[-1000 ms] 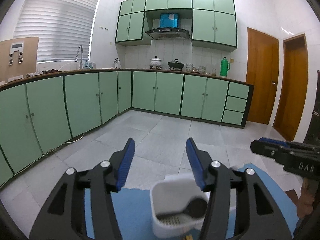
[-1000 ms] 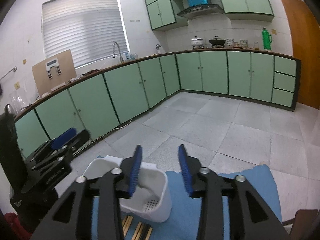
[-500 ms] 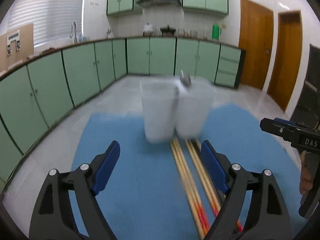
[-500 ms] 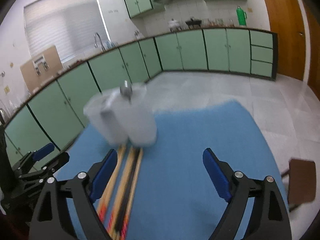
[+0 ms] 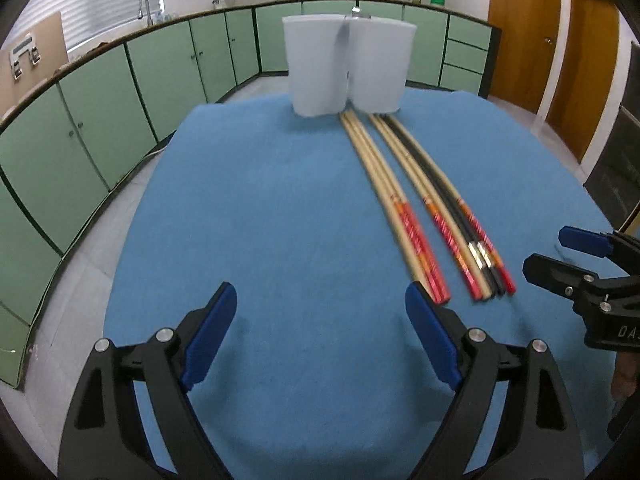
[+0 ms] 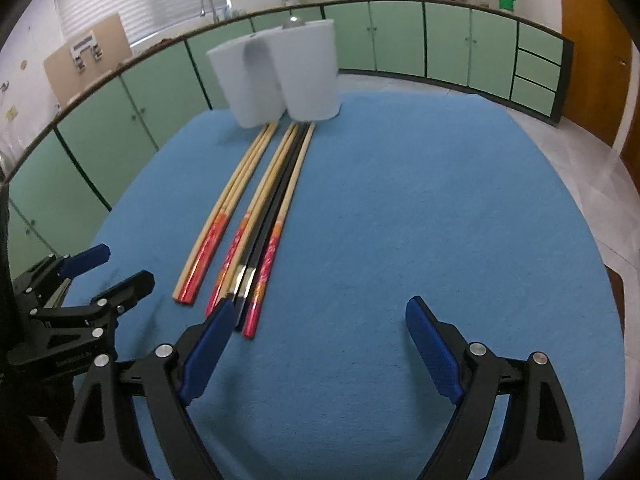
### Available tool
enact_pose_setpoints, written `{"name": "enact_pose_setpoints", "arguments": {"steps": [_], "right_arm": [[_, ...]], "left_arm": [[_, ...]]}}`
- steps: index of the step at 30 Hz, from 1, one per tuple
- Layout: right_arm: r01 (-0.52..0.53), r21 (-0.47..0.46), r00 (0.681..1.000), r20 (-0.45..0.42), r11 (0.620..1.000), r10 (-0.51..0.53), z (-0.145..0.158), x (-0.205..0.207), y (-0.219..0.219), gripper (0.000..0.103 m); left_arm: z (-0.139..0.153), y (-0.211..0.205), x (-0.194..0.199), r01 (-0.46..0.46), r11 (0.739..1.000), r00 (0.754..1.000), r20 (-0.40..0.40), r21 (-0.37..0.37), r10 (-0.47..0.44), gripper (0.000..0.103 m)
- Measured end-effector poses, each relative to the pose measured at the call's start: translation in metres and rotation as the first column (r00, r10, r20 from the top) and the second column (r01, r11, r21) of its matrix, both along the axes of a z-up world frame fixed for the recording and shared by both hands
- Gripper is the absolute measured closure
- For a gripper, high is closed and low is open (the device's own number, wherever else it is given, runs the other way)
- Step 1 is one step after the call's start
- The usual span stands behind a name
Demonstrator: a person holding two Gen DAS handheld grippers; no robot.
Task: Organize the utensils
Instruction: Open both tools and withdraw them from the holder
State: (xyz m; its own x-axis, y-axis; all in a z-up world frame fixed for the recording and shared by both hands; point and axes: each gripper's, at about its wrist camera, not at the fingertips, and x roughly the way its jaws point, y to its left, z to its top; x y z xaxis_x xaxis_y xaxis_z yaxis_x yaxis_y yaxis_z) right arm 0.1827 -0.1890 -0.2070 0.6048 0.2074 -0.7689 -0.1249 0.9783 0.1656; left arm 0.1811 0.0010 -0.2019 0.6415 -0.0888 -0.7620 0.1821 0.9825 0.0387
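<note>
Several chopsticks lie side by side on the blue table mat (image 5: 260, 200): a wooden pair (image 5: 384, 188) (image 6: 228, 208) and a bunch of wooden and black ones (image 5: 440, 208) (image 6: 272, 216), red ends toward me. Their tips reach a white two-part utensil holder (image 5: 348, 68) (image 6: 280, 76) at the far edge, with a metal spoon end (image 5: 356, 11) poking out. My left gripper (image 5: 320, 296) (image 6: 124, 264) hovers open and empty over bare mat, left of the chopsticks. My right gripper (image 6: 320, 306) (image 5: 550, 250) is open and empty, its left finger (image 6: 208, 340) at the bunch's red ends.
The mat (image 6: 440, 200) ends in a rounded edge with tiled floor (image 5: 96, 248) around it. Green kitchen cabinets (image 5: 168, 76) run along the back and left, wooden doors (image 5: 520, 32) at the right. A brown object (image 6: 614, 280) shows past the mat's right edge.
Both grippers have tipped down and drawn back from the holder, so the whole tabletop and the chopsticks now show. Both pairs of jaws have spread much wider.
</note>
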Motion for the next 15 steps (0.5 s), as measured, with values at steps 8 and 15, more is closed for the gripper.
{"name": "enact_pose_setpoints", "arguments": {"steps": [8, 15], "right_arm": [[-0.005, -0.118, 1.000, 0.001, 0.993, 0.005, -0.010, 0.001, 0.014, 0.017], [0.044, -0.096, 0.999, 0.000, 0.994, -0.045, -0.008, -0.002, -0.003, 0.017]], "left_arm": [[-0.007, 0.005, -0.003, -0.026, 1.000, 1.000, -0.018, 0.002, 0.026, 0.017], [-0.006, 0.002, -0.001, -0.040, 0.999, 0.999, -0.022, 0.012, 0.041, 0.017]]}}
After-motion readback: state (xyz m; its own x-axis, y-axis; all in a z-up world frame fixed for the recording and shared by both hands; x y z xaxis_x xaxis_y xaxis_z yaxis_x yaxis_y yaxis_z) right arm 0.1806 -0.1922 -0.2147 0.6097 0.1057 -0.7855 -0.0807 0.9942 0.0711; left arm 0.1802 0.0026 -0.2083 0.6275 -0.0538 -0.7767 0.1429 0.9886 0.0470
